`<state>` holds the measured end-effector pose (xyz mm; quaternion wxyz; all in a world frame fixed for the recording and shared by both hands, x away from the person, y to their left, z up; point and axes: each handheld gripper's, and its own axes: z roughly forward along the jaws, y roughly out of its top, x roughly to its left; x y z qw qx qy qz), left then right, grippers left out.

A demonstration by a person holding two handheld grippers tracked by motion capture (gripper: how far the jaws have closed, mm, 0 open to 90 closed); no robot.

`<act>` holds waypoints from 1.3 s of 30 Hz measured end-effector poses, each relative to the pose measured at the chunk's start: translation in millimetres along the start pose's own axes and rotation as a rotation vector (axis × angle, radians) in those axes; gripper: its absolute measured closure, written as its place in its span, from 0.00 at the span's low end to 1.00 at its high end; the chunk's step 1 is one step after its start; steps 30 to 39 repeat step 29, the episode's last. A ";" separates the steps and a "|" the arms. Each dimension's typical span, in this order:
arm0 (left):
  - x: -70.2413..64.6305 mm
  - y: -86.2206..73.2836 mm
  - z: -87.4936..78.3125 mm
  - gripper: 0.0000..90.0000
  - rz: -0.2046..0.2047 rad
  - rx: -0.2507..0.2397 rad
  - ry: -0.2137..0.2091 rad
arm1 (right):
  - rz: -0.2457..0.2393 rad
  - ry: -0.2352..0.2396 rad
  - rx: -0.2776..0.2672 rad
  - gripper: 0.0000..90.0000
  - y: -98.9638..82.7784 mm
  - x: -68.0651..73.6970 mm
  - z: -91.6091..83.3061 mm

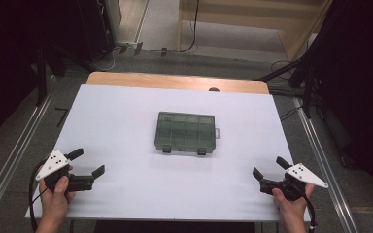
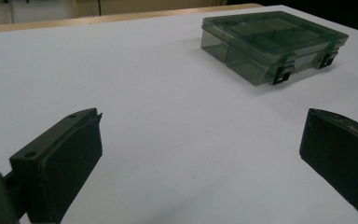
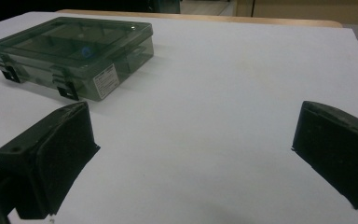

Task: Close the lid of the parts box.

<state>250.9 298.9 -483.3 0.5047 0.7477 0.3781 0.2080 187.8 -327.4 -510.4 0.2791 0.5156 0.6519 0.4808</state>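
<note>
One box, two grippers, all apart.

Count: 1 translucent grey compartment box (image 1: 186, 132), lid down, 2 black latches on near side, at centre of white table (image 1: 126, 121); contents can't be made out exc. a small blue item seen thru lid in right gripper view. Left gripper (image 1: 88, 162) & right gripper (image 1: 270, 167): jaws spread wide, holding nothing, near front corners, well clear of box.

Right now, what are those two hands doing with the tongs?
A person holds the left tongs and the right tongs, both wide open and empty, near the front of the white table. A closed see-through green box sits in the middle, untouched. Neither is reaching it yet.
</note>
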 end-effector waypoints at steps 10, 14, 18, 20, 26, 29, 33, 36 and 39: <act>9.1 -10.2 -14.8 0.00 -0.019 0.007 0.029 | 0.018 -0.017 -0.005 0.00 -5.5 -7.3 -14.1; 12.9 -14.1 -13.7 0.00 -0.044 0.010 0.021 | 0.018 -0.022 -0.001 0.00 -7.2 -9.1 -15.3; 13.9 -16.3 -11.3 0.00 -0.055 0.013 0.017 | 0.018 -0.008 0.012 0.00 -9.0 -8.3 -10.6; 12.6 -16.7 -11.6 0.00 -0.044 0.002 0.031 | 0.023 -0.004 0.014 0.00 -9.2 -7.8 -9.2; 10.5 -18.0 -7.6 0.00 -0.038 0.022 0.045 | 0.049 -0.013 0.012 0.00 -10.6 -9.9 -9.0; 8.2 -18.7 -5.9 0.00 -0.030 0.028 0.061 | 0.065 -0.019 0.011 0.00 -10.8 -11.2 -8.6; 8.2 -18.7 -5.9 0.00 -0.030 0.028 0.061 | 0.065 -0.019 0.011 0.00 -10.8 -11.2 -8.6; 8.2 -18.7 -5.9 0.00 -0.030 0.028 0.061 | 0.065 -0.019 0.011 0.00 -10.8 -11.2 -8.6; 8.2 -18.7 -5.9 0.00 -0.030 0.028 0.061 | 0.065 -0.019 0.011 0.00 -10.8 -11.2 -8.6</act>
